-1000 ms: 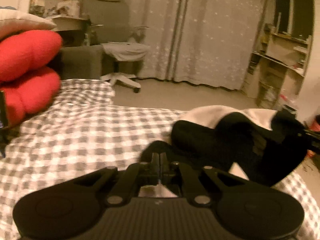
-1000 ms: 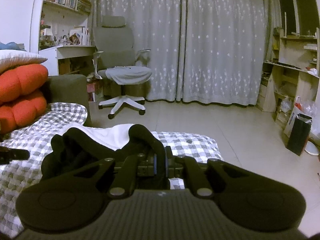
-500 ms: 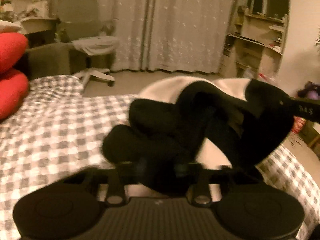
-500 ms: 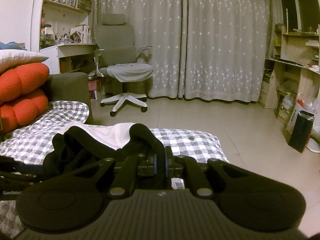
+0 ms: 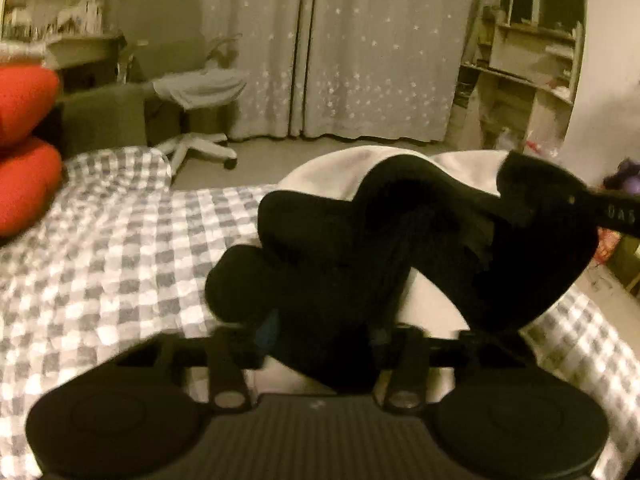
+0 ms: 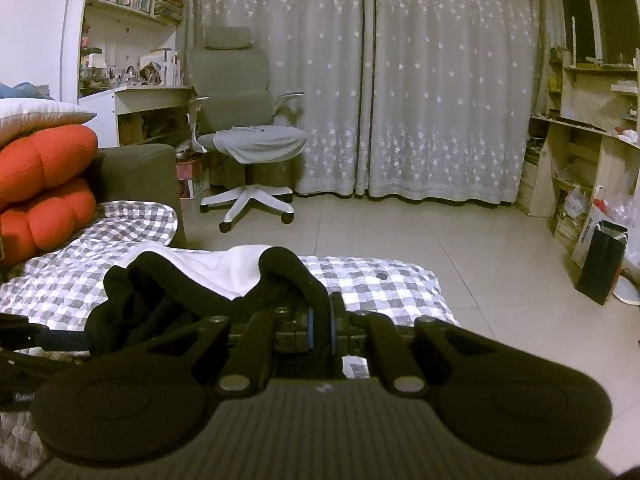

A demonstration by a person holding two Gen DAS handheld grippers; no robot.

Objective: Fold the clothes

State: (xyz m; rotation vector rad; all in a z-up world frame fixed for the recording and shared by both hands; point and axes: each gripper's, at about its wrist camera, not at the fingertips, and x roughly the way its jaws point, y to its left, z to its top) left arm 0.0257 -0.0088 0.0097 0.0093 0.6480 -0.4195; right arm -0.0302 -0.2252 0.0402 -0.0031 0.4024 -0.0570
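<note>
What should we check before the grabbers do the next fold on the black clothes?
1. Right gripper clamped on the black garment: ok, its jaws are shut with the black fabric pinched between them.
2. Left gripper letting go: cannot tell; its jaws are opening, black fabric lies between them, the pads are hidden.
3. Garment lying flat: not ok, it is bunched in humps over the white cloth.
4. Garment resting on the checkered bedspread: ok, not hanging off the edge.
5. Room to fold toward the red cushions: ok, bare bedspread lies between.
6. Grippers apart from each other: ok, they hold opposite ends of the garment.
</note>
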